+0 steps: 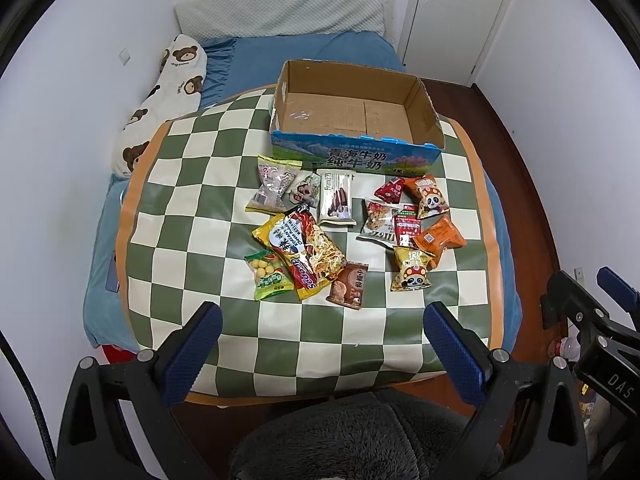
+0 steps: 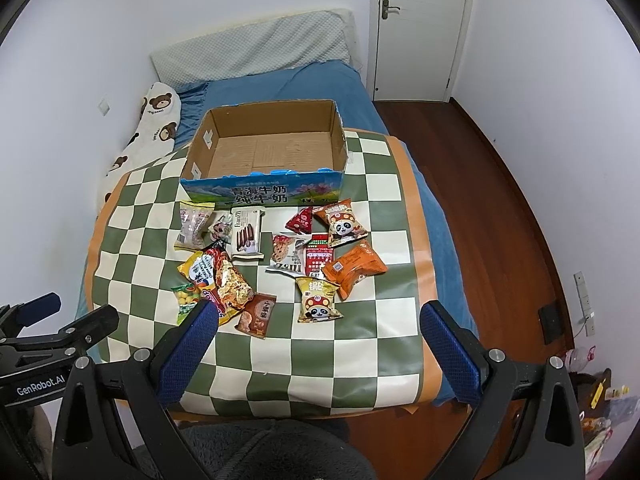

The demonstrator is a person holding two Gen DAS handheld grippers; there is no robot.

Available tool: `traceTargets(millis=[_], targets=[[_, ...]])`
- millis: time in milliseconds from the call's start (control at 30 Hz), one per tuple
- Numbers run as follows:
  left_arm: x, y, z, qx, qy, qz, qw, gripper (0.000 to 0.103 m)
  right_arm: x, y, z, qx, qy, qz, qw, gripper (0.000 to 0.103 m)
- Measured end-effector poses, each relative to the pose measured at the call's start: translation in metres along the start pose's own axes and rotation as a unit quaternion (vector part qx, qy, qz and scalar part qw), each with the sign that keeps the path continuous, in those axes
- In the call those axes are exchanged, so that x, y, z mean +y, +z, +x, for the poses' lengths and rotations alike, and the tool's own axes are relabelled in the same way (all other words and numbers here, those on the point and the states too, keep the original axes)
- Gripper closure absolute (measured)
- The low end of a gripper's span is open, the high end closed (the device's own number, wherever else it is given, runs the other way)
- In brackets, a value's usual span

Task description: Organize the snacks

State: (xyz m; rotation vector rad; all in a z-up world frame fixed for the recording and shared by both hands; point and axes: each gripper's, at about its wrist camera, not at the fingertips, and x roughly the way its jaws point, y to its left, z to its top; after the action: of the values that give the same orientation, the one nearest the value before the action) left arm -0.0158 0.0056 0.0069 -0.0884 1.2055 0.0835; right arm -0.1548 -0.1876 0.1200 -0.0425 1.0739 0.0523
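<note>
Both wide-open, empty: left hand-held gripper (image 1: pixel 322 330) and right hand-held gripper (image 2: pixel 318 328) face snack packets (image 1: pixel 348 228) at twelve o'clock before the empty milk carton (image 1: pixel 356 120).

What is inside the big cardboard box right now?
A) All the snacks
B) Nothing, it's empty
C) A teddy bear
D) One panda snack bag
B: the cardboard box shows only its bare brown floor, while the snack packets all lie on the checkered mat in front of it.
</note>
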Motion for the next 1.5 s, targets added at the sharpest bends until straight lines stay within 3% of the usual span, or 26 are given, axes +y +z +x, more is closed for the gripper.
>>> traceTargets(millis=[1500], targets=[[-0.009,0.007,-0.007,-0.014,-0.002,0.002,0.9999,0.0,0.0,0.007,-0.005,-0.007,0.002,0.0,1.0,0.001]])
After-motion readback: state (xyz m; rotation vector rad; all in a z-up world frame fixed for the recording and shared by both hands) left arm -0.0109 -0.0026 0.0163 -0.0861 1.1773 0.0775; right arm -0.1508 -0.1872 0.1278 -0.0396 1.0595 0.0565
